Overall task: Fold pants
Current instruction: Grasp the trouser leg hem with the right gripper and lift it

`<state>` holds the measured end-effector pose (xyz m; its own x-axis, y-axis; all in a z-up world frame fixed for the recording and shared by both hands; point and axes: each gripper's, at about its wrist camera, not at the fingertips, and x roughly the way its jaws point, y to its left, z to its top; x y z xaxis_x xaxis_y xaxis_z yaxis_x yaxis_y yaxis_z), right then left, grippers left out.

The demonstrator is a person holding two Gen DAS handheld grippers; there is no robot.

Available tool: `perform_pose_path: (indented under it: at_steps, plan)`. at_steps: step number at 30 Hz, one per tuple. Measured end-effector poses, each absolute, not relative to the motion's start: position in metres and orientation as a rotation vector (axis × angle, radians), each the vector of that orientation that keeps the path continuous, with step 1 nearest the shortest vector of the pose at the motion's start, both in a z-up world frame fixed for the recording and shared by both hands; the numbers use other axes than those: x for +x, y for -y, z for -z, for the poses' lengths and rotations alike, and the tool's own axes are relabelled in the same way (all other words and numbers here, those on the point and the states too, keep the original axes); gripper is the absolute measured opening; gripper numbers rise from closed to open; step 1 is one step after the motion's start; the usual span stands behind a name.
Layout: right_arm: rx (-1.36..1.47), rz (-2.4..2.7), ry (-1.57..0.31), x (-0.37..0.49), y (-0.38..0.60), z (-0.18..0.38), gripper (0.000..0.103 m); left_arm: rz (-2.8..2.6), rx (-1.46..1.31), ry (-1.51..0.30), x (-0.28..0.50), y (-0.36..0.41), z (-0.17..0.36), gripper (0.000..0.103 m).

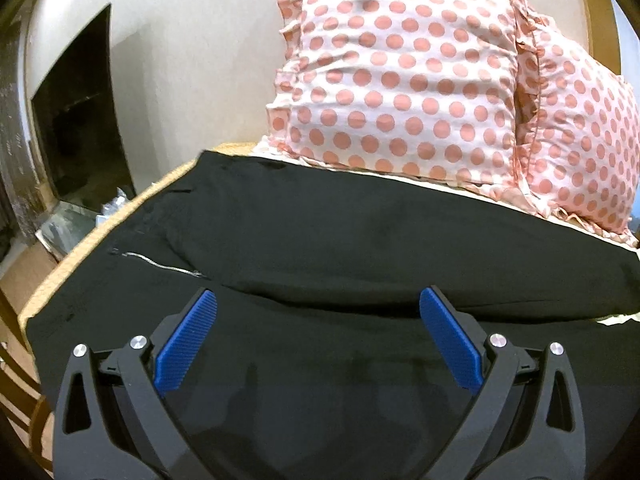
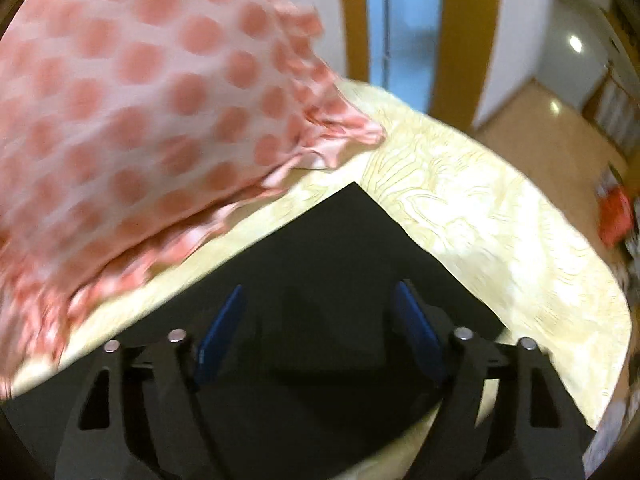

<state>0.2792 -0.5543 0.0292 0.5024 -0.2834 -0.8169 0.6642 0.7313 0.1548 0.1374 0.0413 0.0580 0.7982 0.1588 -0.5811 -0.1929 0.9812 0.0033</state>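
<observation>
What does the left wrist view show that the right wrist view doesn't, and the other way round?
Left wrist only: the pants' silvery zipper line, a dark fireplace-like opening, and the second polka-dot pillow.
Right wrist only: a pointed corner of the pants, the pale yellow bedspread, a doorway.
Both: black pants below an open gripper, left gripper and right gripper, plus a polka-dot pillow.

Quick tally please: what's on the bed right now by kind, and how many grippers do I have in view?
Black pants: 1, spread on the bed
Polka-dot pillows: 2, one to the left, one to the right, leaning behind the pants
Cream patterned bedspread: 1
Grippers: 2, left gripper and right gripper, both open over the pants
Total: 6
</observation>
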Motion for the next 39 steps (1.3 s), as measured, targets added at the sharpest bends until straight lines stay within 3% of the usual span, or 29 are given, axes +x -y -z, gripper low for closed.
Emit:
perform_pose_path:
  at_steps: [6, 12, 15, 16, 17, 19, 22, 33, 39]
  plan:
    - [0.547, 0.757, -0.929, 0.341, 0.582, 0.0, 0.071, -0.075, -0.141, -0.699, 0.146, -0.05, -0.041, 0.101]
    - [0.401, 0.84, -0.926, 0.353, 0.569, 0.004, 0.068, -0.038, -0.2, -0.747, 0.152, -0.057, -0.032, 0.101]
    - [0.437, 0.805, -0.897, 0.332, 0.567, 0.005, 0.052, -0.027, -0.219, -0.749, 0.152, -0.059, -0.032, 0.101]
    - [0.448, 0.784, -0.881, 0.322, 0.565, 0.005, 0.04, -0.023, -0.224, -0.748, 0.152, -0.059, -0.031, 0.101]
    - [0.458, 0.764, -0.87, 0.317, 0.567, 0.006, 0.036, -0.019, -0.228, -0.747, 0.152, -0.06, -0.031, 0.101]
    - [0.505, 0.703, -0.832, 0.299, 0.574, 0.009, 0.018, -0.018, -0.232, -0.748, 0.152, -0.06, -0.031, 0.101]
    - [0.617, 0.603, -0.754, 0.275, 0.581, 0.006, 0.008, -0.014, -0.241, -0.749, 0.152, -0.061, -0.031, 0.101]
    - [0.781, 0.35, -0.41, 0.1, 0.563, -0.032, 0.004, -0.014, -0.329, -0.748, 0.152, -0.075, -0.028, 0.101]
    - [0.88, 0.355, -0.468, 0.011, 0.541, 0.022, 0.004, -0.028, -0.301, -0.756, 0.153, -0.069, -0.029, 0.101]
